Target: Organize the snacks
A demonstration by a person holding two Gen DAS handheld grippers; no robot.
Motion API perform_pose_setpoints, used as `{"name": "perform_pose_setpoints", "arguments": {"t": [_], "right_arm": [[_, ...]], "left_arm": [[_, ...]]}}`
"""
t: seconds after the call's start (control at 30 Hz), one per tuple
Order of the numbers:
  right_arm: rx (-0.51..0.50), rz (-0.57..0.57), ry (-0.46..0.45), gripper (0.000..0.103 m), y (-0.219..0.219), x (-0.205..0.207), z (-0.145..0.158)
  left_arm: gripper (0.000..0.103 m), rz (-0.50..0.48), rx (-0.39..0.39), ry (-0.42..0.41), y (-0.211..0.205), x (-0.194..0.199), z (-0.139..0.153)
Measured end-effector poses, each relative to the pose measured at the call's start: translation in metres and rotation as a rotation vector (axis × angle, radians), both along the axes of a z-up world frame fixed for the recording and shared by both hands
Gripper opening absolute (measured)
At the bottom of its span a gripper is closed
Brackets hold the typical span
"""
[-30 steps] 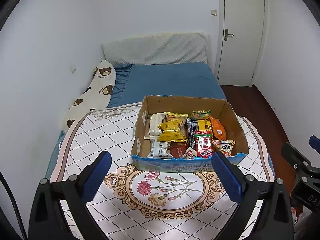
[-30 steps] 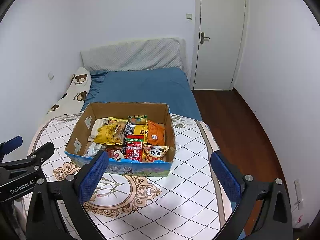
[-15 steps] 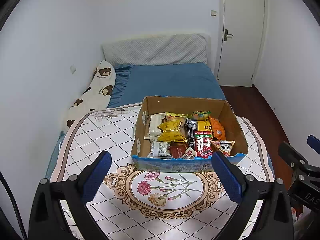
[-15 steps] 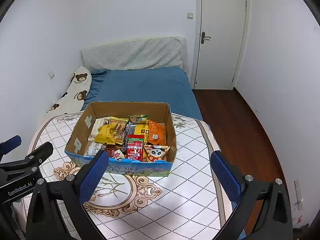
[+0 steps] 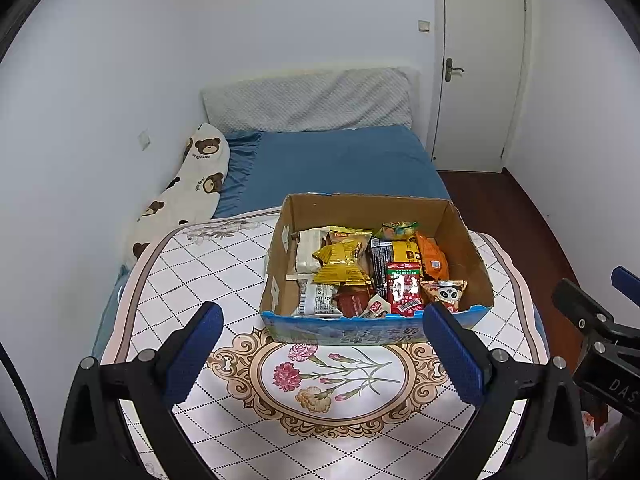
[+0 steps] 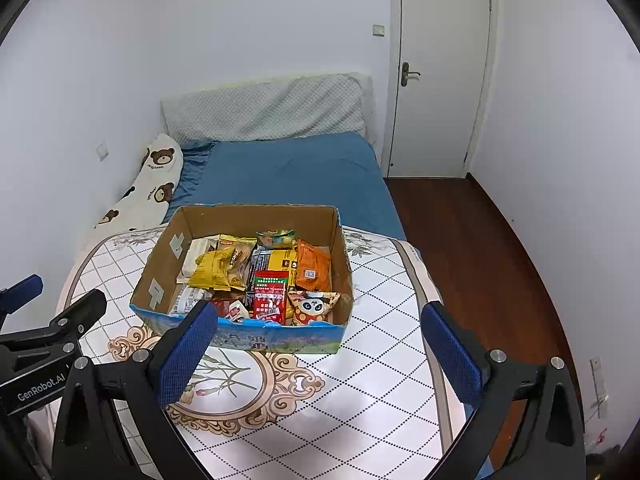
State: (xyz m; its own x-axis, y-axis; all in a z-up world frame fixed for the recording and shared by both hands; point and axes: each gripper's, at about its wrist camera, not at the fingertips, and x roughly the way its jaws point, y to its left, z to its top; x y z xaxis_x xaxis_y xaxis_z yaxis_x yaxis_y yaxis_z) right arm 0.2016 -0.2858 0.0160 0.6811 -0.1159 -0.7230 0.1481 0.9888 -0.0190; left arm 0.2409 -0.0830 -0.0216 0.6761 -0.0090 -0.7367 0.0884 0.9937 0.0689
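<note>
Cardboard box (image 5: 460, 236) of snacks (image 5: 372, 268) at 12 o'clock on floral tablecloth (image 5: 224, 264). Blue bed (image 5: 340, 160) beyond, door (image 5: 480, 68) at 1 o'clock. Left gripper (image 5: 320, 344), right gripper (image 6: 316, 344): both spread wide, empty.

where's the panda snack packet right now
The panda snack packet sits in the cardboard box's near right corner in both wrist views, just right of the red packet and in front of the orange packet.

A home bedroom. A bed (image 5: 340, 160) with a blue sheet and a bear-print pillow (image 5: 188, 184) stands against white walls. A closed door (image 6: 440, 80) opens onto wood flooring (image 6: 480, 248).
</note>
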Motion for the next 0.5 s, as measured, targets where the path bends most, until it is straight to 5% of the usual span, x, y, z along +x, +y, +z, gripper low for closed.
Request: {"name": "perform_pose_setpoints", "arguments": {"t": [0.5], "right_arm": [[0.003,-0.005,0.003,0.103,-0.0026,-0.0013,-0.0026]], "left_arm": [[0.102,-0.009,0.009,0.002,-0.0023,-0.001,-0.0026]]}}
